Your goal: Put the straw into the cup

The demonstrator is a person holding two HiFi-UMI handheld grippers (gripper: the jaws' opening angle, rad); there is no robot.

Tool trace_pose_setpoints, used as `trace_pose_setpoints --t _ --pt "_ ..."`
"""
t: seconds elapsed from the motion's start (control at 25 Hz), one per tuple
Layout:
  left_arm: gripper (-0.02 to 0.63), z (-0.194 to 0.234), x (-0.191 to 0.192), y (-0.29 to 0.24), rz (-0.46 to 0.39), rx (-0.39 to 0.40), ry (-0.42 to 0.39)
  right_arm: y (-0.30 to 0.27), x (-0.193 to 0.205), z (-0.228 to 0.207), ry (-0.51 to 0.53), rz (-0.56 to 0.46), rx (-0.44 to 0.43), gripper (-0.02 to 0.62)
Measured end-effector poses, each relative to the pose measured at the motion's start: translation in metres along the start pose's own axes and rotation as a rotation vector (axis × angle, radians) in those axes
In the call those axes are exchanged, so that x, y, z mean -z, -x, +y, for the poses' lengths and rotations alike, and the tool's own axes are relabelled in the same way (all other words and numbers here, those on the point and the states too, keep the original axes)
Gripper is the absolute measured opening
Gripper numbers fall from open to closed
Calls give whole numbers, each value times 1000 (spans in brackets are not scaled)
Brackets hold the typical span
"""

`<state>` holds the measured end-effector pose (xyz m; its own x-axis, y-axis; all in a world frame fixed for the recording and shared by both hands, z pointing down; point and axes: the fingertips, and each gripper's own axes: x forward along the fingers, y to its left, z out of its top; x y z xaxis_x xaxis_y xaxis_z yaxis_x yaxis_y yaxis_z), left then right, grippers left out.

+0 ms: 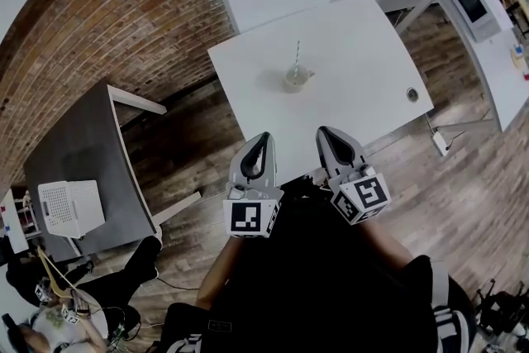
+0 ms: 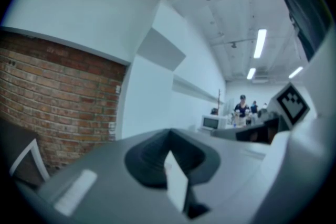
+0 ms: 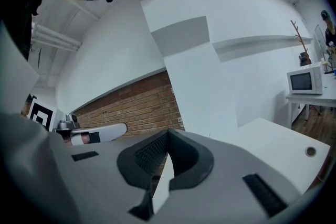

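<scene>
In the head view a small pale cup stands near the middle of the white table. A thin striped straw stands upright in it. Both grippers are held close to the person's body, short of the table's near edge and well apart from the cup. My left gripper and my right gripper point up and away, jaws shut with nothing between them. The left gripper faces walls and ceiling in its own view. So does the right gripper in its view. Neither gripper view shows cup or straw.
A round grommet sits near the table's right corner. A grey table with a white box stands to the left, and a person sits on the floor beside it. A microwave rests on a far right counter. A brick wall lies behind.
</scene>
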<state>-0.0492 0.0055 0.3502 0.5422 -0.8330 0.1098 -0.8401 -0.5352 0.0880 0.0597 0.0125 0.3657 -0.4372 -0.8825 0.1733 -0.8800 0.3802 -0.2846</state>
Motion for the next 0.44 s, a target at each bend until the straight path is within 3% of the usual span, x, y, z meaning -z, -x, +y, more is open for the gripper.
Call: trace_pose_setpoints --t 0.44 --pt "5 1 -1 0 -9 -8 7 0 -2 -1 15 -3 6 7"
